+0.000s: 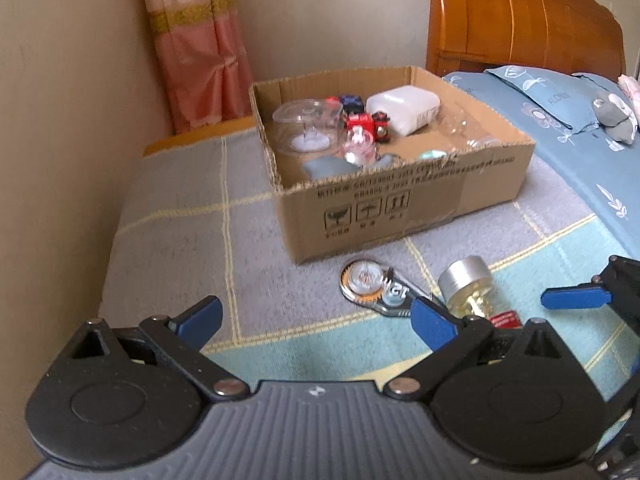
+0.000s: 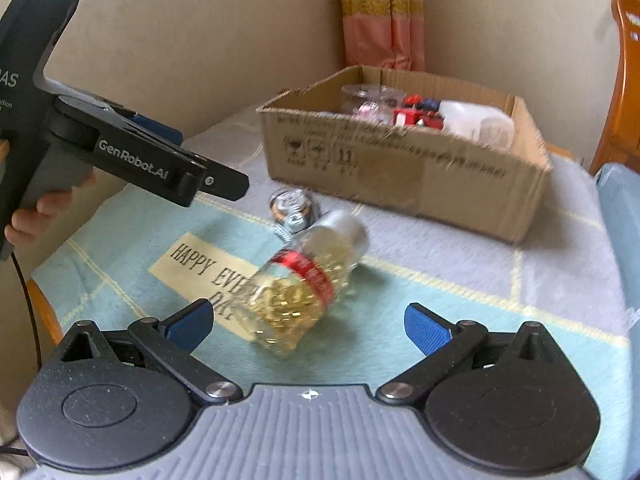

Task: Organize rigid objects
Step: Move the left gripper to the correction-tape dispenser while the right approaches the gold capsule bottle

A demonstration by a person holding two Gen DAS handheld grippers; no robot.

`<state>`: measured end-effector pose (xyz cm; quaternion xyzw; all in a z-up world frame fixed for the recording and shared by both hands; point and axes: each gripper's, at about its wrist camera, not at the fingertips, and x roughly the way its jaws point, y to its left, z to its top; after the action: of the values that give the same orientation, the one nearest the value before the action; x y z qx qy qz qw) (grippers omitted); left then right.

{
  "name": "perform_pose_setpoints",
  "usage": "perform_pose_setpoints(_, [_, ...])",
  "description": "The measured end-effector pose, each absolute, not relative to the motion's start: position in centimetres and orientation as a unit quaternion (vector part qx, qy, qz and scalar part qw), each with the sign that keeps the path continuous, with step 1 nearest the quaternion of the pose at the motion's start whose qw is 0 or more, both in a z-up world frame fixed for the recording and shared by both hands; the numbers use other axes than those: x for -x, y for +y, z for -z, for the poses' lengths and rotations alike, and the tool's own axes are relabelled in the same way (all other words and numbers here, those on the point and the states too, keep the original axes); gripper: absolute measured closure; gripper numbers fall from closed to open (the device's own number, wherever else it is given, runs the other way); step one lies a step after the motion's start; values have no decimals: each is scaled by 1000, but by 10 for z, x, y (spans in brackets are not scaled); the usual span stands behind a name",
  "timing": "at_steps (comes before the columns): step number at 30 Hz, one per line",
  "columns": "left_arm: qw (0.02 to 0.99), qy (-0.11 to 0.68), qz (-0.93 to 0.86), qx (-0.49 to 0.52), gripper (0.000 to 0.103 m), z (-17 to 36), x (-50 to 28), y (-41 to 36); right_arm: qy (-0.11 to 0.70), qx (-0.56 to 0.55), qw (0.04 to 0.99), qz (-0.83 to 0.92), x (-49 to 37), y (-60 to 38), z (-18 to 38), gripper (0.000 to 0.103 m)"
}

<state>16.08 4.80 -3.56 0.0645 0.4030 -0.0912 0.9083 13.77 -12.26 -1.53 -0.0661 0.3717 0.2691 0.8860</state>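
A clear jar (image 2: 304,288) with a silver lid, a red label and golden contents lies on its side on the mat. Its base reaches in between the blue fingertips of my right gripper (image 2: 308,326), which is open, and the pads do not touch it. Just beyond the jar lies a correction tape dispenser (image 2: 294,208). My left gripper (image 1: 316,322) is open over bare mat, with the dispenser (image 1: 372,286) and the jar (image 1: 468,286) ahead to its right. A cardboard box (image 1: 400,216) behind them holds a clear round container (image 1: 306,128), a white case (image 1: 404,108) and a red toy train (image 1: 366,122).
The patchwork mat (image 1: 180,240) covers a low surface against a beige wall on the left. Blue bedding (image 1: 580,152) and a wooden headboard (image 1: 520,20) lie to the right, with a pink curtain (image 1: 200,40) behind. A hand (image 2: 40,208) holds the left gripper (image 2: 212,162).
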Motion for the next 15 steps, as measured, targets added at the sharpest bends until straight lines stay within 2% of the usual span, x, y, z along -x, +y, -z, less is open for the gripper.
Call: perform_pose_setpoints(15, [882, 430, 170, -95, 3, 73, -173, 24, 384, 38, 906, -174, -151, -150, 27, 0])
